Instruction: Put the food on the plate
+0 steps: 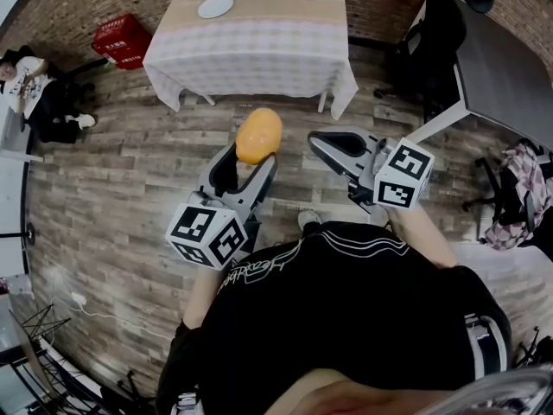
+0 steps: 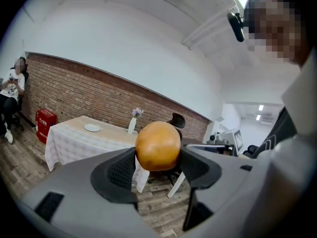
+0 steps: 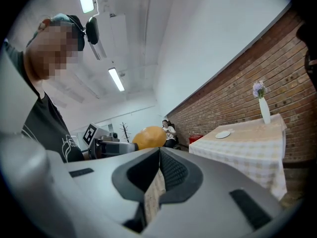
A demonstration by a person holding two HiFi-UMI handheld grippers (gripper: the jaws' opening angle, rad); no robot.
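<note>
The left claw (image 1: 252, 156) grips the orange food (image 1: 259, 134) over the floor, the right claw (image 1: 321, 141) is closed and empty, and next the food must reach the plate (image 1: 215, 6) on the far table (image 1: 259, 46).

One orange food item (image 1: 258, 135). One white plate (image 1: 215, 6). One clothed table (image 1: 259, 46). One vase (image 2: 132, 125). One red crate (image 1: 123, 40). Two grippers: left gripper (image 1: 246, 167), right gripper (image 1: 333, 145). Two marker cubes (image 1: 207, 234). One seated person (image 1: 26, 80).
</note>
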